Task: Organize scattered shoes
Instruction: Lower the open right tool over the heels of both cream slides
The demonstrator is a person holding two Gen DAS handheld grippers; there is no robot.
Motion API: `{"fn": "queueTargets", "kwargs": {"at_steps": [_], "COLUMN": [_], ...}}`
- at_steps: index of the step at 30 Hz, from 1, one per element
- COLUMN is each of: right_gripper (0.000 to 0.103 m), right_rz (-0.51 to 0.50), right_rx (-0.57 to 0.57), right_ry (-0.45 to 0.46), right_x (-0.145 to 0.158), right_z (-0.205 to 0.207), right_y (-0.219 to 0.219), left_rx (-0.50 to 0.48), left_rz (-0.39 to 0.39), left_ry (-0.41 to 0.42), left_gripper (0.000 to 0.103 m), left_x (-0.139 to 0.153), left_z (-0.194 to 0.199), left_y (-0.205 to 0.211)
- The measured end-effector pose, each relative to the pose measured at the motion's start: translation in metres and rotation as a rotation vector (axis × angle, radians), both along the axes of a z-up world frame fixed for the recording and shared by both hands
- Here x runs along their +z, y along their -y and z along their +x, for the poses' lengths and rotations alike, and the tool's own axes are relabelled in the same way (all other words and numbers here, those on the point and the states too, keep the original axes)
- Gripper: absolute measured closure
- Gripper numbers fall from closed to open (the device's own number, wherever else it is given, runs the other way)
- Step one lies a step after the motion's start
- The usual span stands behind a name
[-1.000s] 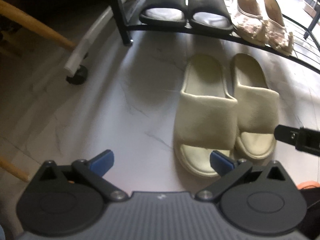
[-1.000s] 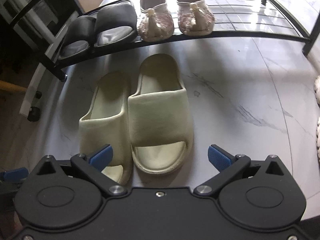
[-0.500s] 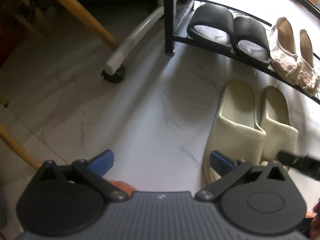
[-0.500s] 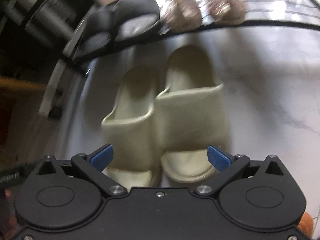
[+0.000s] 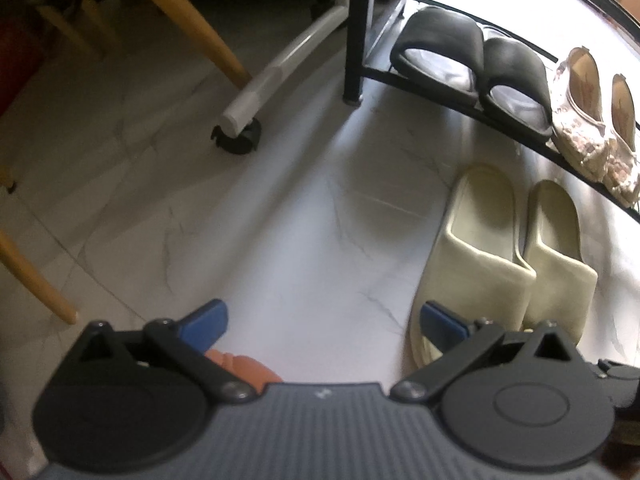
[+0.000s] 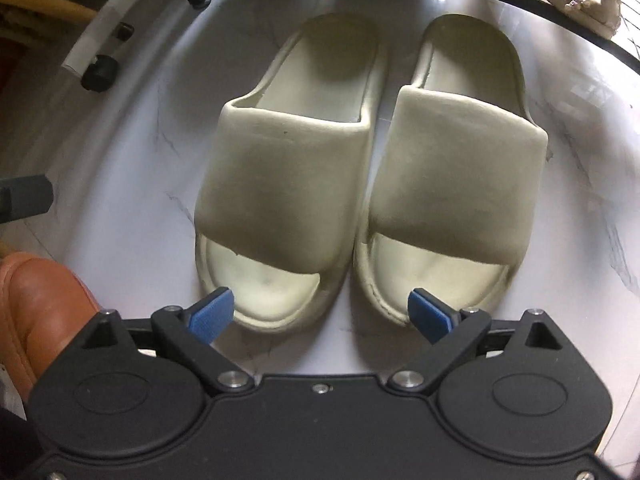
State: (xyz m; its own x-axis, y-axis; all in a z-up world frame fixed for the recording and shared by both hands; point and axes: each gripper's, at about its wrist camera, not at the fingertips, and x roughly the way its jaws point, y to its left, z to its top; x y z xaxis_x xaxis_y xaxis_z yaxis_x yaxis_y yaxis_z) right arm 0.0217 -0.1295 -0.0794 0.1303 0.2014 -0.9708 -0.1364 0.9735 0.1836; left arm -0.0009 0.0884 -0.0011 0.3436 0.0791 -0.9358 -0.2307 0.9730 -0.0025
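A pair of cream slide sandals lies side by side on the white marble floor, toes toward me: the left slide (image 6: 288, 184) and the right slide (image 6: 456, 168). My right gripper (image 6: 320, 314) is open and empty, hanging just above their toe ends. In the left wrist view the cream pair (image 5: 496, 264) lies at the right, and my left gripper (image 5: 322, 320) is open and empty over bare floor to its left. Black slides (image 5: 472, 68) and beige flats (image 5: 592, 120) sit on the low black shoe rack (image 5: 440, 92).
A white chair leg with a black caster (image 5: 236, 136) stands at the back left, beside wooden chair legs (image 5: 188, 20). The rack's black post (image 5: 356, 32) stands next to it. A brown leather shoe (image 6: 40, 308) lies at the lower left of the right wrist view.
My right gripper has dropped closer over the cream slides and centred on their toes. My left gripper has pulled back and swung left, away from the pair.
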Motion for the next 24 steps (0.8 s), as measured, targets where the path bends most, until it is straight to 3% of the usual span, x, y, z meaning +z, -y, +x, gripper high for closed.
{"fn": "queueTargets", "kwargs": {"at_steps": [7, 17, 20, 24], "right_gripper": [0.007, 0.012, 0.011, 0.009], "right_rz": [-0.065, -0.026, -0.009, 0.016], "right_rx": [0.022, -0.031, -0.056, -0.050], "right_ry": [0.046, 0.129, 0.124, 0.053], "right_x": [-0.002, 0.006, 0.004, -0.008], "right_z": [0.007, 0.009, 0.011, 0.010], "right_y": [-0.004, 0.016, 0.023, 0.021], "left_rx": [-0.005, 0.007, 0.007, 0.011], "left_rz": [-0.004, -0.013, -0.014, -0.016], "left_ry": [0.000, -0.006, -0.011, -0.012], "left_gripper": [0.001, 0.001, 0.001, 0.001], "left_x": [0.001, -0.001, -0.002, -0.003], "left_z": [0.000, 0.000, 0.001, 0.001], "left_y": [0.001, 0.001, 0.001, 0.000]}}
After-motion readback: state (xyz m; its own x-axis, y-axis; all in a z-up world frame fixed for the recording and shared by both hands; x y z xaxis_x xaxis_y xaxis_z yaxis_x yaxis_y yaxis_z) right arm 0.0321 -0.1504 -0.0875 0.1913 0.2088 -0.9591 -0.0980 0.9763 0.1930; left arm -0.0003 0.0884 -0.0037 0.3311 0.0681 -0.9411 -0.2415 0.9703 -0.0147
